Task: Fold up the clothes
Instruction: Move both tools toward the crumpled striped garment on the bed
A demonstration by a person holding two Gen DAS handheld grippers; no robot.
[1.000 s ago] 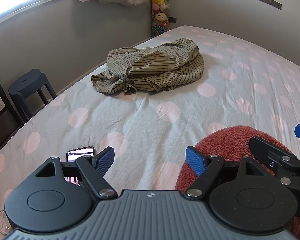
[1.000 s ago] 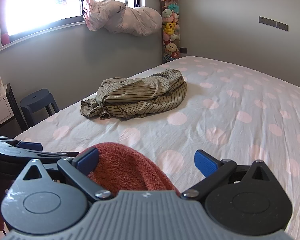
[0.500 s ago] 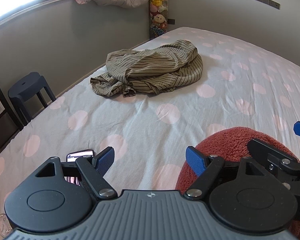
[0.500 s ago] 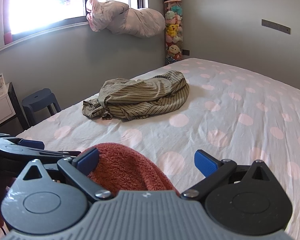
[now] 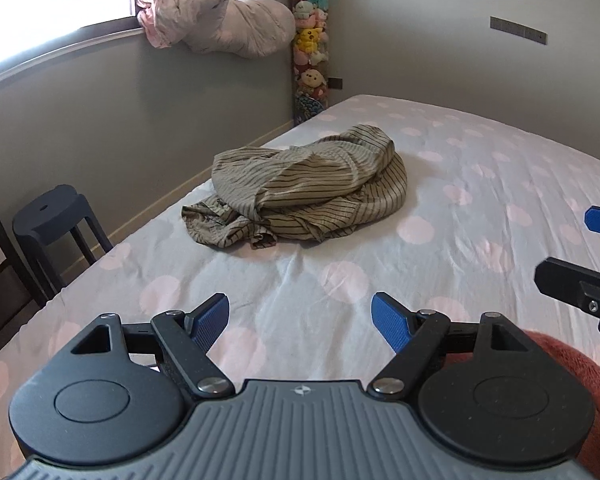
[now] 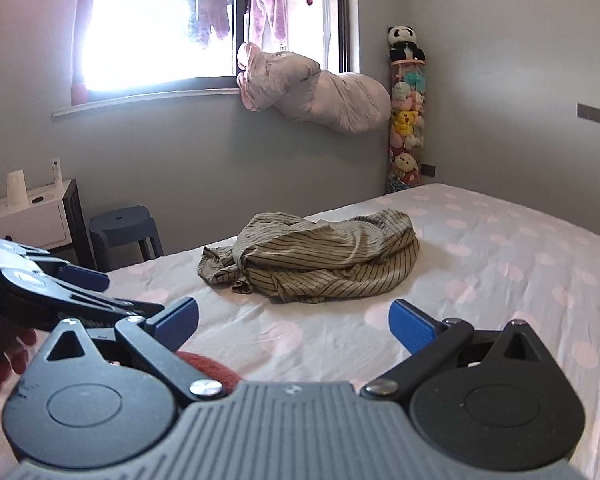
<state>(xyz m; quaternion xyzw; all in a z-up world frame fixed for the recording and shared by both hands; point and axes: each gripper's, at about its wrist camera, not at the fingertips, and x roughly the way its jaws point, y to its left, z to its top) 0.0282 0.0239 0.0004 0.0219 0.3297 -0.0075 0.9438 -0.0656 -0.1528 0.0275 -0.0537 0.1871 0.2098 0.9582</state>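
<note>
A crumpled olive garment with dark stripes point(image 5: 312, 192) lies in a heap on the pink-dotted bed sheet point(image 5: 480, 208), toward the bed's left side; the same striped garment point(image 6: 324, 256) shows in the right wrist view. My left gripper point(image 5: 300, 316) is open and empty, well short of the heap. My right gripper point(image 6: 294, 318) is also open and empty, held beside the left one. A rust-red fuzzy cloth point(image 5: 580, 364) lies below both grippers at the near edge; the red cloth point(image 6: 208, 366) is mostly hidden by the right gripper's body.
A dark blue stool point(image 5: 56, 220) stands by the bed's left side, near a white bedside cabinet point(image 6: 32, 216). A pink bundle point(image 6: 316, 92) hangs off the window sill. A tall column of plush toys point(image 6: 408, 120) fills the far corner.
Both grippers have risen and tilted upward, showing more wall and window. The red cloth has dropped toward the lower frame edges. The phone beside the left finger is out of view. Both stay open.
</note>
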